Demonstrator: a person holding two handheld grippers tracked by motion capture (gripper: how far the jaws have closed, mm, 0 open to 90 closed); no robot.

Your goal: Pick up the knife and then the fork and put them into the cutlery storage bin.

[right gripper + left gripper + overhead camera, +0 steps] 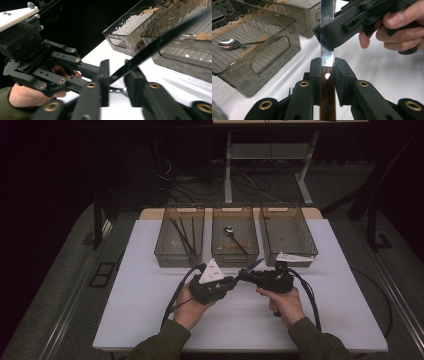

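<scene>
A knife (pixel 251 266) with a brown wooden handle (pixel 327 100) and a steel blade (pixel 327 37) hangs above the white table (pixel 150 295), held between both grippers. My left gripper (pixel 234 281) is shut on the handle, its pads (pixel 315 75) on either side near the rivets. My right gripper (pixel 246 273) comes from the right and is shut on the blade (pixel 150 50), which runs slantwise between its jaws. The blade tip points toward the bins.
Three smoky clear bins stand in a row at the back of the table. The left bin (pixel 179 260) holds dark sticks, the middle bin (pixel 235 259) a spoon (pixel 229 43), and the right bin (pixel 287 210) looks bare. The floor beyond is dark.
</scene>
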